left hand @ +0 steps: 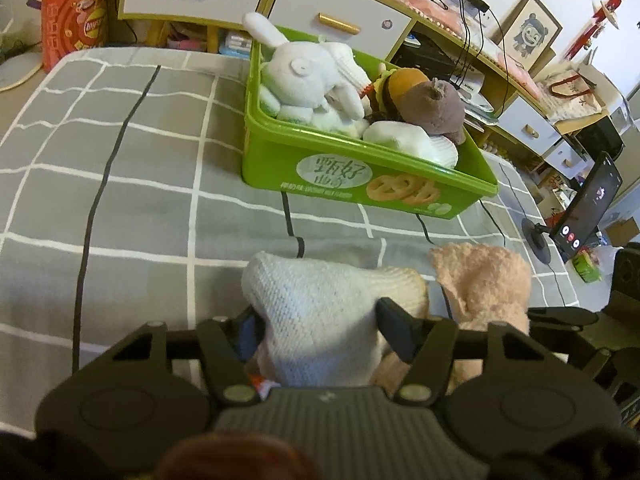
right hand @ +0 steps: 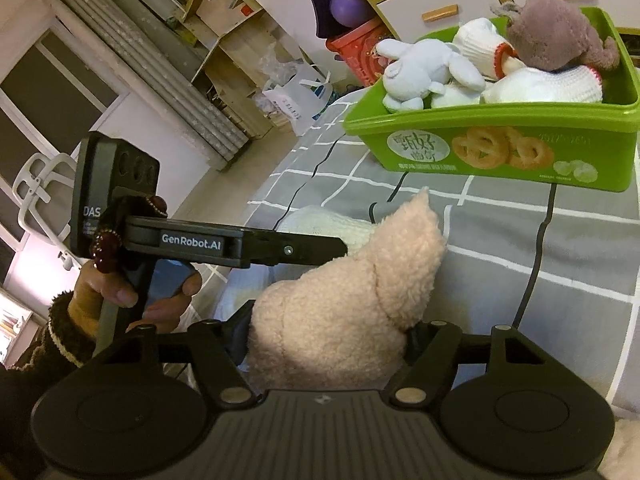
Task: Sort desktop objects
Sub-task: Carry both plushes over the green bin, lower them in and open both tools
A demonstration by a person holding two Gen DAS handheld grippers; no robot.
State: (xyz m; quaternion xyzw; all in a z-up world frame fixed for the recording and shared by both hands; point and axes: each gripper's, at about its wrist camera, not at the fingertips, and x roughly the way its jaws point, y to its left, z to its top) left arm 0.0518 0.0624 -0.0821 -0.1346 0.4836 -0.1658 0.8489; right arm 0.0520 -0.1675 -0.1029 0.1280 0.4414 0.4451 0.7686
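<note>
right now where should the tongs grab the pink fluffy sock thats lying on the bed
Grip the pink fluffy sock across its thick bunched body, coming from its near end along its length. That part is wide, soft and compressible, while the far tip tapers thin and leans beside the white knitted sock.

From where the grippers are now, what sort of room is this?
Most likely a bedroom: the work surface looks like a bed under a grey checked sheet, with a drawer unit alongside, and a green bin of plush toys.

A bed [left hand: 120,184] in grey checked sheet carries a green tub [left hand: 360,184] at one o'clock, with a white knitted piece [left hand: 320,320] and pink fleece piece [left hand: 484,284] at six, black cables [right hand: 536,256] between.
</note>
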